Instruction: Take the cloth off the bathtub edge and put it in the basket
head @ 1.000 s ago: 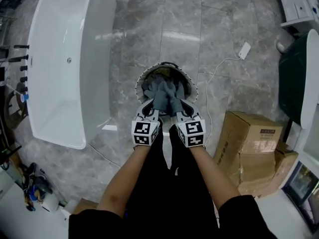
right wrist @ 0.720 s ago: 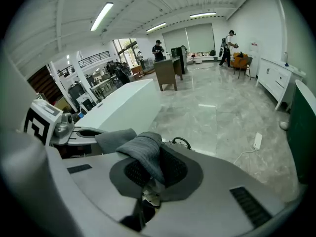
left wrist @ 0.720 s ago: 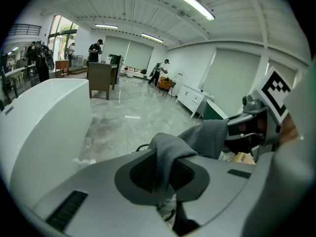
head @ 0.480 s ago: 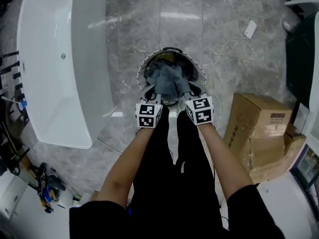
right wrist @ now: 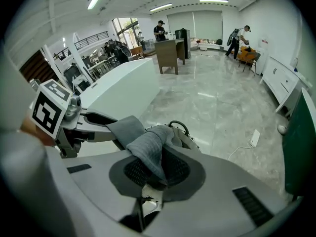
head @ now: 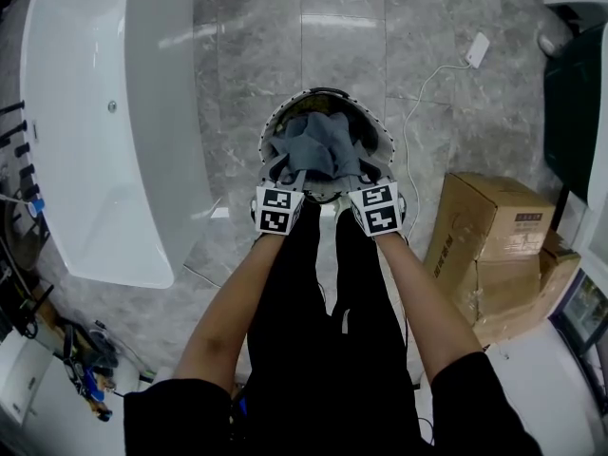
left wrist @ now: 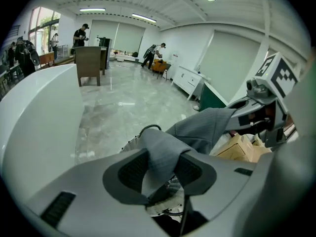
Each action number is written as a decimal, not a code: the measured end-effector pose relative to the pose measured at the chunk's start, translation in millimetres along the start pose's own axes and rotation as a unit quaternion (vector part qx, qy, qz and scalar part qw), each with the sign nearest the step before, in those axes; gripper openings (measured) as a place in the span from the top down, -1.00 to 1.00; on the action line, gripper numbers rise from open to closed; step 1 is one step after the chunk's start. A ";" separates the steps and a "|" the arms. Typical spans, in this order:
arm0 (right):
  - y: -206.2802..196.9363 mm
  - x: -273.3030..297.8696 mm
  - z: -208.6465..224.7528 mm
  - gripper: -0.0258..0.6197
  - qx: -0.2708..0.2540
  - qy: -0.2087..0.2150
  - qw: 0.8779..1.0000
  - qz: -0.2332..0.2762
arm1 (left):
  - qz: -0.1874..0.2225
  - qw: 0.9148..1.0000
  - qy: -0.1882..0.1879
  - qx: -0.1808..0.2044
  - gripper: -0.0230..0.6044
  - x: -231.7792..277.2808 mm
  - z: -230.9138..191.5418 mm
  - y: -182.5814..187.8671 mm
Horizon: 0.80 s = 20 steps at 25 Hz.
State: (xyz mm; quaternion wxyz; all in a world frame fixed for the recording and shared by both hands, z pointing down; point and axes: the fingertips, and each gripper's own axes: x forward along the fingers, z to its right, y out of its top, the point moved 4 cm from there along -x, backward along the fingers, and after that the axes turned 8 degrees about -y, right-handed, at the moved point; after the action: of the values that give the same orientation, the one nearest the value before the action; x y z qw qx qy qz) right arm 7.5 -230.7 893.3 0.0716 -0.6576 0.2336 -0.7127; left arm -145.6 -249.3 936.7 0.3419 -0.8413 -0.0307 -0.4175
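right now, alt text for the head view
A person's left gripper and right gripper place a grey cloth in a round basket on a marble floor; the left's jaws have just been opening, cloth between them. White bathtub left, cardboard boxes right.

Grey veined marble tiles [head: 351,55] cover the floor, glossy, with a streak of reflected light at twelve o'clock; stacked cardboard boxes [head: 489,245] sit between three and four o'clock; a white plug adapter [head: 478,50] lies between one and two o'clock; a dark green panel [head: 575,103] stands at two o'clock; strip lights [right wrist: 212,0] line the white ceiling; white cabinets [right wrist: 279,78] run along a far wall.
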 end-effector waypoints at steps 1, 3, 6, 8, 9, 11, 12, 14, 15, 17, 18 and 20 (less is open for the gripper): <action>-2.1 1.6 -1.9 0.79 -0.004 0.001 1.000 -0.004 | -0.006 1.000 -0.005 -0.005 0.40 0.2 -0.6 -5.1; -8.0 3.4 -6.2 0.79 -0.010 0.008 1.000 -0.017 | -0.016 1.000 -0.015 -0.015 0.33 0.5 0.8 -14.4; -18.4 0.5 -11.6 0.53 -0.022 0.023 0.999 -0.041 | -0.019 1.000 -0.017 -0.015 0.22 -1.6 8.7 -19.3; -20.1 -3.3 -12.6 0.51 -0.025 0.025 0.999 -0.040 | -0.011 1.000 -0.017 -0.012 0.17 -3.9 14.2 -16.4; -19.5 -5.5 -12.8 0.51 -0.023 0.025 0.999 -0.036 | -0.006 1.000 -0.018 -0.012 0.17 -5.7 16.7 -14.1; -17.3 -11.9 -14.2 0.51 -0.017 0.023 0.999 -0.027 | 0.005 1.000 -0.018 -0.011 0.17 -11.1 21.1 -9.1; -16.2 -16.0 -15.6 0.51 -0.015 0.022 0.999 -0.023 | 0.010 1.000 -0.018 -0.012 0.17 -14.6 23.3 -7.0; -14.7 -24.3 -18.5 0.51 -0.013 0.024 0.999 -0.016 | 0.020 0.999 -0.018 -0.017 0.17 -22.3 27.5 -2.9; -13.7 -28.5 -19.0 0.51 -0.011 0.025 1.000 -0.014 | 0.025 0.999 -0.017 -0.020 0.17 -26.3 29.7 -0.2; -10.0 -38.4 -17.3 0.51 -0.003 0.024 1.000 -0.007 | 0.033 0.999 -0.017 -0.021 0.17 -34.3 35.3 7.1; -7.6 -44.7 -15.8 0.51 0.002 0.022 1.000 -0.004 | 0.037 0.999 -0.019 -0.021 0.17 -39.0 39.4 11.2; -1.9 -61.0 -13.2 0.51 0.012 0.017 1.000 0.006 | 0.045 0.999 -0.025 -0.018 0.17 -51.0 50.3 20.7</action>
State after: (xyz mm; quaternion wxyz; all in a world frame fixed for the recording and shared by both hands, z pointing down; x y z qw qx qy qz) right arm 2.7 -200.9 838.6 0.0798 -0.6429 0.2305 -0.7261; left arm -137.5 -223.0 867.4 0.3443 -0.8579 0.0068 -0.3813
